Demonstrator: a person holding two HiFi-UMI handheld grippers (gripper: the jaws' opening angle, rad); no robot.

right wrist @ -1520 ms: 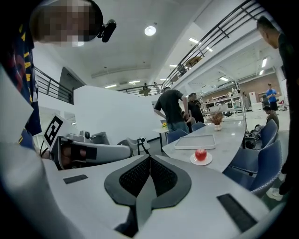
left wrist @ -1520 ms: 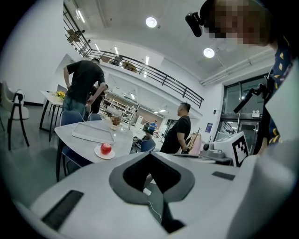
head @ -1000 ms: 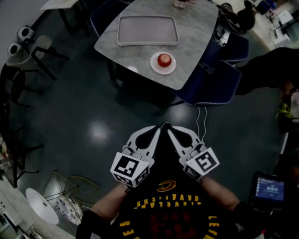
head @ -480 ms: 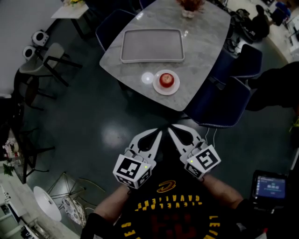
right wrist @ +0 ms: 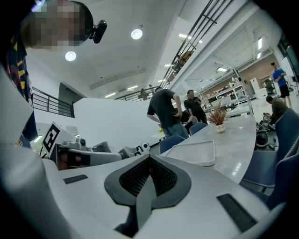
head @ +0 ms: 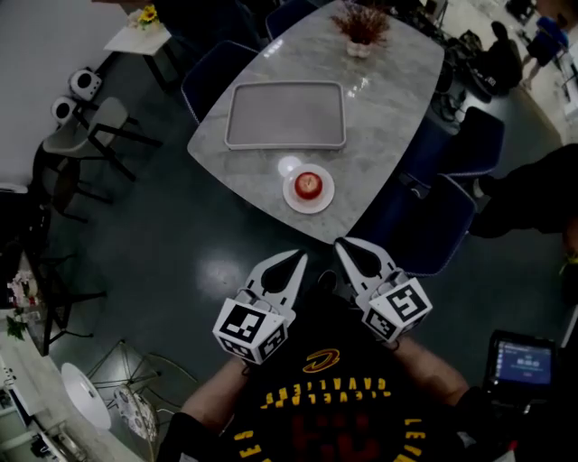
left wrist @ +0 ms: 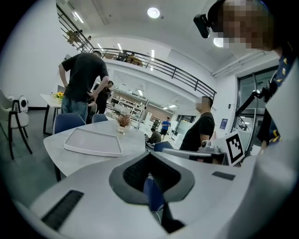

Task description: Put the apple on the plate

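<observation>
A red apple (head: pixel 308 184) sits on a small white plate (head: pixel 322 200) near the front corner of the grey marble table (head: pixel 379 108) in the head view. Both grippers hang over the dark floor, short of the table and apart from the plate. My left gripper (head: pixel 299 256) is shut with nothing in it. My right gripper (head: pixel 342 243) is shut and empty as well. In the left gripper view (left wrist: pixel 148 156) and the right gripper view (right wrist: pixel 149 158) the jaws meet tip to tip; the apple is hidden from both.
A grey tray (head: pixel 285 115) lies behind the plate, seen also as the tray (left wrist: pixel 92 141) and the tray (right wrist: pixel 192 151). A potted plant (head: pixel 359 27) stands at the far end. Blue chairs (head: pixel 433 226) flank the table's right side. People stand beyond the table.
Both grippers have travelled forward towards the table, still shut. The table, plate and apple sit lower and nearer in the head view.
</observation>
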